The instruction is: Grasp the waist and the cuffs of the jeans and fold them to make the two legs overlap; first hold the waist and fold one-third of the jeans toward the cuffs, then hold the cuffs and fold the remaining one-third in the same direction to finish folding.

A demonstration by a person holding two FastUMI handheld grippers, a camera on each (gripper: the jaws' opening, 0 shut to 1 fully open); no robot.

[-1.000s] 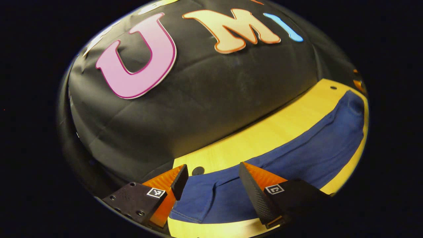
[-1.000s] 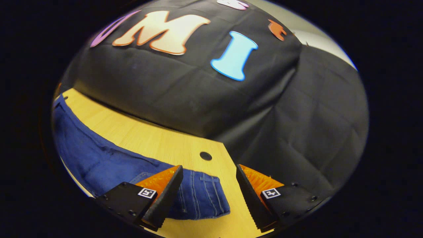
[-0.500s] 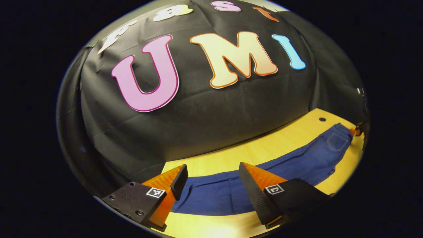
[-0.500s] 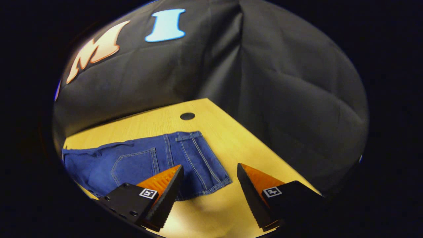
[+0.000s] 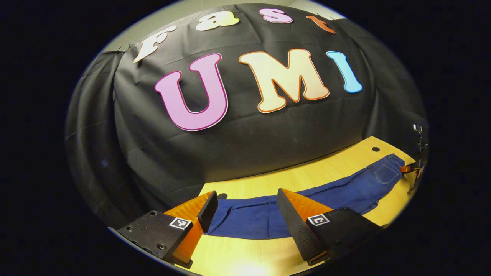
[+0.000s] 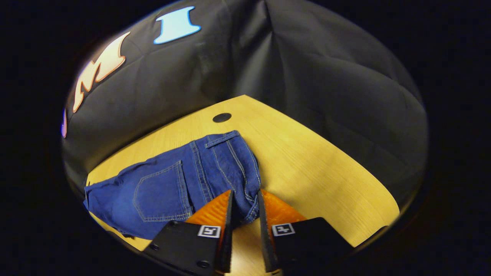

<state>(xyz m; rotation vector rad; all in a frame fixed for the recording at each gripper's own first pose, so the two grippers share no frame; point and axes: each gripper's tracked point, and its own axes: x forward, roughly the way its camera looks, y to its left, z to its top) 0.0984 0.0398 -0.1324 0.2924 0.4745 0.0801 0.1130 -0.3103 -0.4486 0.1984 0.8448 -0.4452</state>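
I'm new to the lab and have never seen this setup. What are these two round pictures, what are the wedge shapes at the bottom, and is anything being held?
Each picture comes from a fisheye camera riding on a hand-held two-finger gripper; the wedges are that gripper's own fingers.

In the left gripper view, the left gripper is open, its fingers either side of the cuff end of the jeans, not closed on it. The jeans lie stretched out on a wooden table.

In the right gripper view, the right gripper has its fingers closed on the waist edge of the jeans, beside the back pocket. The right gripper also appears far off in the left gripper view.
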